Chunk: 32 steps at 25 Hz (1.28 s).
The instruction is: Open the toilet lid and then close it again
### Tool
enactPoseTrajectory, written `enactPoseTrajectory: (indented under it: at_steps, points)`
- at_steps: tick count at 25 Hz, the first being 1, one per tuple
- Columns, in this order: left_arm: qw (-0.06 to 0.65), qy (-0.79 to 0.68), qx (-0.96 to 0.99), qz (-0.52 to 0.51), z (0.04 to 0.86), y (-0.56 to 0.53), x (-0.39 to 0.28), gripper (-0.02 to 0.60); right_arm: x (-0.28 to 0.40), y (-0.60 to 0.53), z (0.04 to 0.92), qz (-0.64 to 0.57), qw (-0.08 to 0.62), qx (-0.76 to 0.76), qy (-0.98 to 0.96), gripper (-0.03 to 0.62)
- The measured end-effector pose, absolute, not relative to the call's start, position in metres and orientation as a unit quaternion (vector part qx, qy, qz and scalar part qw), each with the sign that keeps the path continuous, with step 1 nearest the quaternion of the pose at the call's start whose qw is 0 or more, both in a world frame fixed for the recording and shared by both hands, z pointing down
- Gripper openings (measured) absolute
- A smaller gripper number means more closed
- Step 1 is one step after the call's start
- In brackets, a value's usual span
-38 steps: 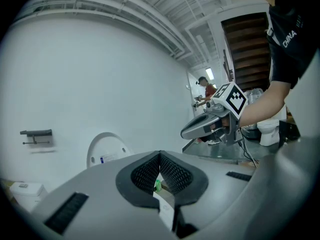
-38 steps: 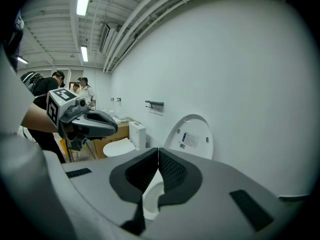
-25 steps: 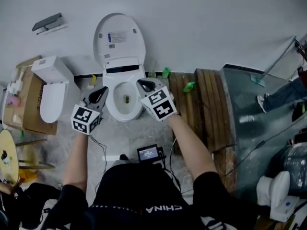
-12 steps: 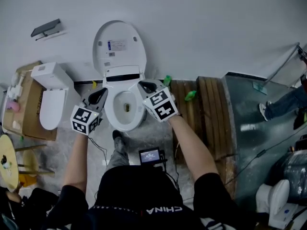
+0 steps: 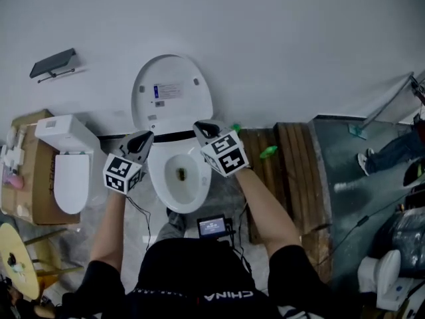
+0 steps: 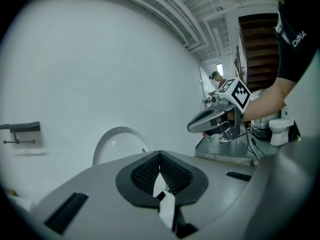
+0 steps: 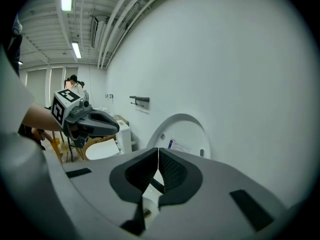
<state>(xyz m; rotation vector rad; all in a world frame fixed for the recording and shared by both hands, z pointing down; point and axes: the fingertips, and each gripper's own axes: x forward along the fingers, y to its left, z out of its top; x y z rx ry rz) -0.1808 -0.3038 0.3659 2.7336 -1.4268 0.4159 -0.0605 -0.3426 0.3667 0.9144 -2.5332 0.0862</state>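
The toilet lid stands raised against the white wall at the far side. It is a white oval with its inner face turned toward the person. A small printed label with a blue patch sits on its upper half, and little round bumpers sit near its edges. A dark hinge strip runs along its base. Just near of it the white bowl lies open, with a dark drain at its bottom.

The left tool hangs by the lid's lower left corner, and the right tool by its lower right. Both are pinched fully together with nothing between the pads. Whether either touches the lid cannot be told.

A second toilet stands to the left with its lid down.
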Motion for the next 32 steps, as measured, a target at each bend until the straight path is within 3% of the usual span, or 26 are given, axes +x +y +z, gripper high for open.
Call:
enactPoseTrajectory:
  at_steps: [9, 26, 27, 30, 32]
  points:
    - [0.011, -0.427, 0.893, 0.143, 0.365, -0.399, -0.239, 0.009, -0.120, -0.427, 0.359, 0.048, 0.217, 0.351, -0.910, 0.015]
    - [-0.008, -0.443, 0.878, 0.179, 0.363, -0.528, -0.241, 0.012, -0.139, -0.553, 0.366, 0.012, 0.248, 0.255, -0.934, 0.017]
    - [-0.014, -0.444, 0.877, 0.185, 0.360, -0.540, -0.242, 0.019, -0.140, -0.563, 0.365, 0.007, 0.251, 0.245, -0.937, 0.018]
    - [-0.025, -0.443, 0.872, 0.205, 0.352, -0.576, -0.246, 0.132, -0.144, -0.596, 0.360, -0.005, 0.256, 0.226, -0.940, 0.038]
    - [-0.027, -0.440, 0.871, 0.219, 0.352, -0.596, -0.250, 0.157, -0.148, -0.615, 0.359, -0.006, 0.262, 0.211, -0.942, 0.115]
